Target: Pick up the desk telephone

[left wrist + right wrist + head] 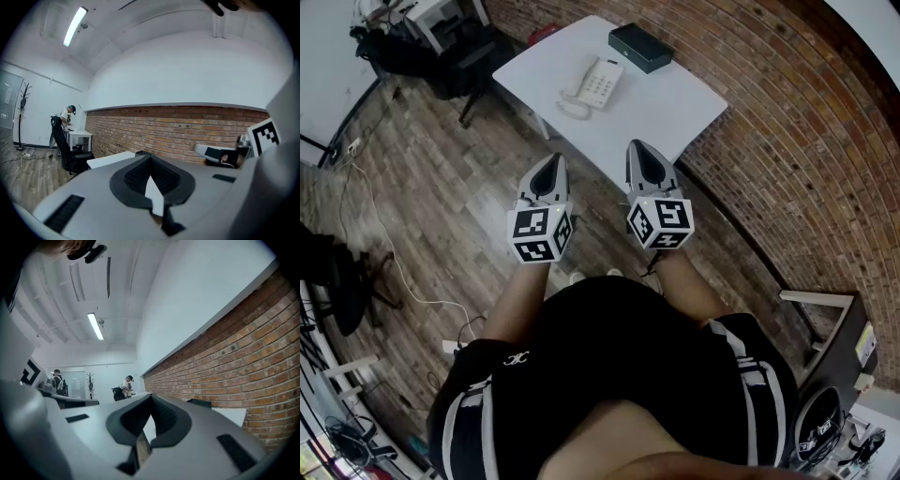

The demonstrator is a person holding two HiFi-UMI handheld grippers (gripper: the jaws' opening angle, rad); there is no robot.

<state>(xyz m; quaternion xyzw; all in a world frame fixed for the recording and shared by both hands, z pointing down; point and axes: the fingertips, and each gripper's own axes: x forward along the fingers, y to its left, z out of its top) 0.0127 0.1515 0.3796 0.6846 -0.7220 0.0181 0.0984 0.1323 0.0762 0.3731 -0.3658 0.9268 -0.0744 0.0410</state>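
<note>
A white desk telephone (592, 86) with its handset on the cradle lies on a white table (675, 108) ahead of me in the head view. My left gripper (551, 161) and my right gripper (639, 148) are held side by side above the wooden floor, short of the table's near edge. Both have their jaws shut with nothing between them. In the left gripper view my left gripper (150, 156) points nearly level at a brick wall, with a corner of the table (108, 159) showing. The right gripper (151, 396) likewise points level along the brick wall.
A black box (640, 47) sits on the table behind the telephone. A brick wall (806, 141) runs along the right. Black office chairs (441, 52) and a desk stand at the far left, cables trail over the floor, and a person (65, 117) stands far off at another desk.
</note>
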